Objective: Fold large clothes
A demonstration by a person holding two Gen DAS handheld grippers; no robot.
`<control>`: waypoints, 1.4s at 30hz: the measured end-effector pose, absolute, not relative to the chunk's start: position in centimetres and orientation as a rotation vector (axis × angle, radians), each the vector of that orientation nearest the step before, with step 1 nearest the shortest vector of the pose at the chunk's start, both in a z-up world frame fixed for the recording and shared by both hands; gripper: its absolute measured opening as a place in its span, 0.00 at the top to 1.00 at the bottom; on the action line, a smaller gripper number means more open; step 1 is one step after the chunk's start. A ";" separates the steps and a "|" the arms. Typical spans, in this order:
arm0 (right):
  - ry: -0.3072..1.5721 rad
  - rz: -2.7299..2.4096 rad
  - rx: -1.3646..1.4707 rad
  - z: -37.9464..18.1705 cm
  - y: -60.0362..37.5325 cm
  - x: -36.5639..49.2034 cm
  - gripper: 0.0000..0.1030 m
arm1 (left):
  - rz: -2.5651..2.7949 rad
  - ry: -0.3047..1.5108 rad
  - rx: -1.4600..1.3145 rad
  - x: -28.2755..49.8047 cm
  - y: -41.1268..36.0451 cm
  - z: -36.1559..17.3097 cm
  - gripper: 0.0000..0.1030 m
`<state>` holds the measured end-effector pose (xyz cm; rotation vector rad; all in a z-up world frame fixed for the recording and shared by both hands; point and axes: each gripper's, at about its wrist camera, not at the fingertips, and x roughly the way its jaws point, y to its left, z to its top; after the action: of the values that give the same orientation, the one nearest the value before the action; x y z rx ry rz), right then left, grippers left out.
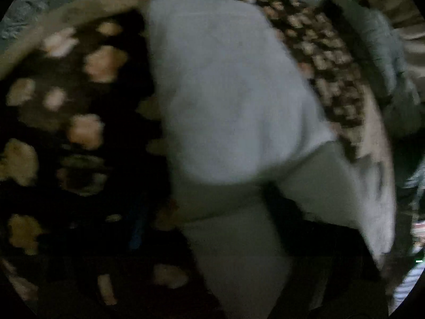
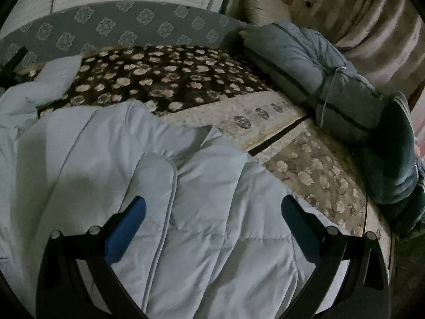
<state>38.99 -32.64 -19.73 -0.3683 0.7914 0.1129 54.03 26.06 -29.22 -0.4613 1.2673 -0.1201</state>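
Observation:
A large pale blue quilted comforter (image 2: 111, 143) lies crumpled on the bed. My right gripper (image 2: 212, 220) is open just above it, its blue-padded fingers (image 2: 127, 226) wide apart over a piped edge of the cloth. In the blurred left wrist view the comforter (image 1: 225, 93) hangs bunched in front of the camera and seems to run down into the dark bottom of the frame. My left gripper's fingers are hidden in blur and darkness; only a faint blue streak shows at lower left.
The bed has a dark brown flowered blanket (image 2: 164, 74) and a beige flowered border (image 2: 313, 170). A rolled grey-blue quilt (image 2: 305, 61) and dark pillows (image 2: 393, 154) lie at the right. A patterned grey headboard (image 2: 119, 26) stands at the back.

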 end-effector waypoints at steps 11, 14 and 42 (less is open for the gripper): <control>0.814 0.091 -0.331 -20.3 -35.2 37.0 0.01 | 0.008 1.176 -0.393 51.2 26.8 -25.1 0.83; 0.812 0.080 -0.275 -20.0 -36.2 36.6 0.01 | 0.083 1.172 -0.384 49.5 29.9 -24.1 0.86; 0.849 -0.022 -0.264 -19.3 -38.3 33.5 0.01 | 0.391 1.192 -0.417 40.9 38.9 -25.5 0.56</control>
<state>33.53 -38.30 -19.30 -0.2635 0.8487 -0.0219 40.86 38.90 -25.51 -0.4167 1.1918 0.3908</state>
